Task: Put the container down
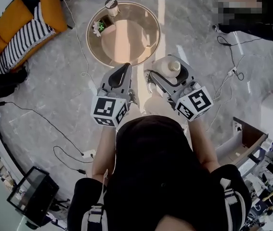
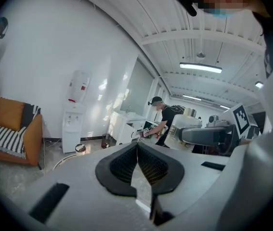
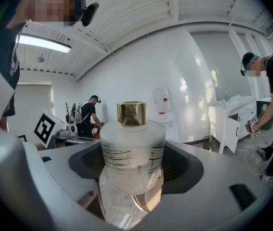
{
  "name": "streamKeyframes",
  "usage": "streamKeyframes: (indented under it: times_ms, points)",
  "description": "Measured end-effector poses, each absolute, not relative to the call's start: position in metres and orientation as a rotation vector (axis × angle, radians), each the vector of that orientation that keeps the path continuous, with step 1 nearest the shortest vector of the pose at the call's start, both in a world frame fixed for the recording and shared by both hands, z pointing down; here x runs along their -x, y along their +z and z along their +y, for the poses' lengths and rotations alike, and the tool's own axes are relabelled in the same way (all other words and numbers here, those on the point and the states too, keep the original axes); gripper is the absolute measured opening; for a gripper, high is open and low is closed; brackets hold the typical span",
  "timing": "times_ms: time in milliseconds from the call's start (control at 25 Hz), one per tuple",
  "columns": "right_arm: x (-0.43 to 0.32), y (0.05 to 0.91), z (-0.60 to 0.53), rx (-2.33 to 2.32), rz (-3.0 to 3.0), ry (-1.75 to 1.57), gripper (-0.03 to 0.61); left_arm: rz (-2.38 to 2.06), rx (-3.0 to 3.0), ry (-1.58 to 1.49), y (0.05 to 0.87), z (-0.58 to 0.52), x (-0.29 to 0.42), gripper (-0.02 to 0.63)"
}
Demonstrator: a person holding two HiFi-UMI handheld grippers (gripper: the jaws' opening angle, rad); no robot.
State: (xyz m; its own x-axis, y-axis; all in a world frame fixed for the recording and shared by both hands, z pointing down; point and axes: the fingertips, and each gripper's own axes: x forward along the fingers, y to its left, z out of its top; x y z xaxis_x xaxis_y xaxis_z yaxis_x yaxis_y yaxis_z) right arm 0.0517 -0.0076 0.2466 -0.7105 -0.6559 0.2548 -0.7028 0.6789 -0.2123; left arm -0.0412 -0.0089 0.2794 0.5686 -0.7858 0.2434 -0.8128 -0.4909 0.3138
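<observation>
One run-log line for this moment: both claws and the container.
right claw: shut on frosted bottle, not yet set down | left claw: shut, empty | round table: ahead

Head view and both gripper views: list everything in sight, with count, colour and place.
container: 1, frosted white with a gold cap, between the right gripper's jaws
round table: 1, tan, on the floor ahead of the grippers
plant: 1, green, at the table's left edge
cup: 1, white with a dark top, at the table's far rim
sofa: 1, orange, far left, with a black-and-white striped throw
cables: several, black and white, across the grey floor
water dispenser: 1, white, right of the sofa in the left gripper view
other people: at least 2, dark clothes, background
left gripper: 1, grey, shut on nothing
right gripper: 1, grey, shut on the container
</observation>
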Motion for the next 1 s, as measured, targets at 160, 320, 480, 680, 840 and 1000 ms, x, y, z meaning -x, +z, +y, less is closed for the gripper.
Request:
streamKeyframes:
  times_ms: [160,320,480,680,840,1000]
  points:
    - [-0.051,0.249,-0.035,-1.028,-2.748,0.427,0.331,-1.350,-2.378,0.103,0.276,-0.024,0.037,0.020]
    - [-0.052,0.262,-0.066,-0.925,-2.752,0.435,0.331,-1.434,-2.317,0.102,0.276,-0.042,0.035,0.020]
    - [-0.053,0.277,-0.095,-0.805,-2.760,0.452,0.331,-1.520,-2.241,0.109,0.279,-0.060,0.029,0.020]
    - [-0.053,0.312,-0.124,-0.690,-2.747,0.462,0.331,-1.615,-2.155,0.123,0.295,-0.081,0.024,0.020]
    - [-0.048,0.343,-0.137,-0.606,-2.728,0.471,0.331,-1.668,-2.084,0.126,0.312,-0.090,0.023,0.020]
    - [-0.040,0.371,-0.152,-0.531,-2.720,0.515,0.331,-1.704,-2.020,0.112,0.327,-0.101,0.020,0.020]
